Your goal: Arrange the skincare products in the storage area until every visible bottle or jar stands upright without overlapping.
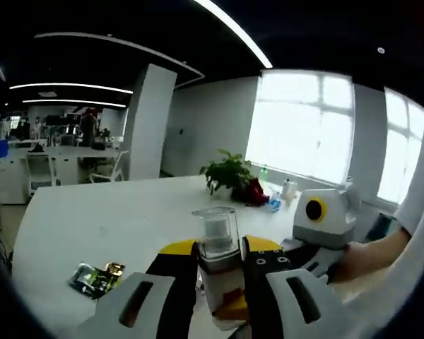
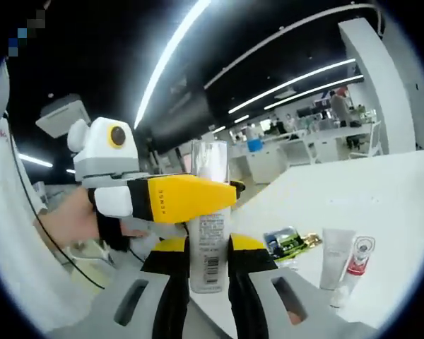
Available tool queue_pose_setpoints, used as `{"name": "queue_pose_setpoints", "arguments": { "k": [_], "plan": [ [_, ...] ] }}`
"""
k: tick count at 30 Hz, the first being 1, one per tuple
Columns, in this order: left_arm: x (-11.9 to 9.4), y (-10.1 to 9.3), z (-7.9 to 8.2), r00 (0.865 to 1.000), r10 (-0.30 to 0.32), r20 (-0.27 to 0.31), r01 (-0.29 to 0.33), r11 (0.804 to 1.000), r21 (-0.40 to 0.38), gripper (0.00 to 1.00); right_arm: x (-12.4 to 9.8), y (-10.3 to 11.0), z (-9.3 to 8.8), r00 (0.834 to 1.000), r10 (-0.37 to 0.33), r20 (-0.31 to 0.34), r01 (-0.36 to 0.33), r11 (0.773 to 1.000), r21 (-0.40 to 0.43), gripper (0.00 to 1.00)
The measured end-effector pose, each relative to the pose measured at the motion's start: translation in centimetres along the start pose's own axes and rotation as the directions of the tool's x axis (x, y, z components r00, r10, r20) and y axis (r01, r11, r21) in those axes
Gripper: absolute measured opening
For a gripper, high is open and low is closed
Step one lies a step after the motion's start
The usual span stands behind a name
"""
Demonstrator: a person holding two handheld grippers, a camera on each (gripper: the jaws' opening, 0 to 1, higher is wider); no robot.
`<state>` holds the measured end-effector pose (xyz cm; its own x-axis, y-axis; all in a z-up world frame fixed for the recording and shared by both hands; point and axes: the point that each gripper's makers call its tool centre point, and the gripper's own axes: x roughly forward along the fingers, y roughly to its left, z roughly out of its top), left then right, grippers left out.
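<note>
Clear-capped white bottle (image 1: 219, 254) between jaws

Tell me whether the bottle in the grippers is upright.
Upright: the bottle stands vertical with its clear cap on top, clamped between both hand-held grippers.

In the left gripper view, the base of the clear-capped white pump bottle (image 1: 220, 265) is buried between the black and yellow jaws, so no idea how far down it goes. Over in the right gripper view, the label print and barcode on that bottle (image 2: 209, 233) are too small to read. The other yellow-nosed gripper (image 2: 230, 192) covers its middle.
</note>
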<state>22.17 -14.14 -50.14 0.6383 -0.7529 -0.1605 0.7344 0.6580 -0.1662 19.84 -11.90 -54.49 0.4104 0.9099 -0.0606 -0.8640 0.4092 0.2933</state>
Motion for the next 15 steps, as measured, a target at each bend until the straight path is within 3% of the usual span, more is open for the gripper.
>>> {"name": "queue_pose_setpoints", "arguments": {
  "k": [6, 10, 12, 14, 15],
  "plan": [
    [-0.6, -2.3, 1.0, 0.988, -0.151, -0.032, 0.153, 0.985, 0.083, 0.26, -1.3, 1.7, 1.1, 0.988, 0.148, 0.047, -0.148, 0.989, 0.000, 0.19],
    [-1.3, -3.6, 1.6, 0.967, -0.249, -0.056, 0.254, 0.960, 0.120, 0.26, -1.9, 2.8, 1.9, 0.972, 0.228, 0.057, -0.227, 0.973, -0.034, 0.19],
    [-1.6, -4.4, 1.7, 0.951, -0.301, -0.066, 0.307, 0.943, 0.125, 0.25, -2.1, 3.7, 2.1, 0.956, 0.287, 0.052, -0.285, 0.957, -0.052, 0.19],
    [-2.0, -4.0, 1.9, 0.948, -0.311, -0.073, 0.318, 0.935, 0.157, 0.25, -2.2, 3.9, 2.1, 0.951, 0.306, 0.039, -0.300, 0.947, -0.114, 0.19],
    [-2.2, -4.1, 1.7, 0.940, -0.330, -0.087, 0.341, 0.924, 0.173, 0.24, -2.3, 4.2, 2.1, 0.946, 0.322, 0.028, -0.316, 0.940, -0.133, 0.19]
  ]
}}
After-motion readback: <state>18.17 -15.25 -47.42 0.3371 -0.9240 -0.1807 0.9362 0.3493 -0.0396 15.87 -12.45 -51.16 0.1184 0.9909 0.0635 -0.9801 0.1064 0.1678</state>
